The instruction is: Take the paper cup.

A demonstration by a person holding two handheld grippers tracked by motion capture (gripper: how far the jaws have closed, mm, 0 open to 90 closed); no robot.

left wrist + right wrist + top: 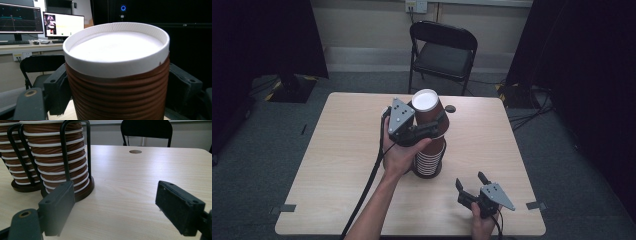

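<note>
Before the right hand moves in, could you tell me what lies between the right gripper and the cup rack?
Nothing: bare table runs from the open right gripper to the cup rack in the right gripper view.

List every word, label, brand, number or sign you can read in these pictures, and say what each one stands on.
No text can be read.
The brown ribbed cup in the left gripper: no print shows on its wall or white rim.
The two monitors behind it: graphs and windows show, too small and blurred to read.
The stacked cups in the black wire racks, the table, the folding chair and the right gripper: no lettering shows.
</note>
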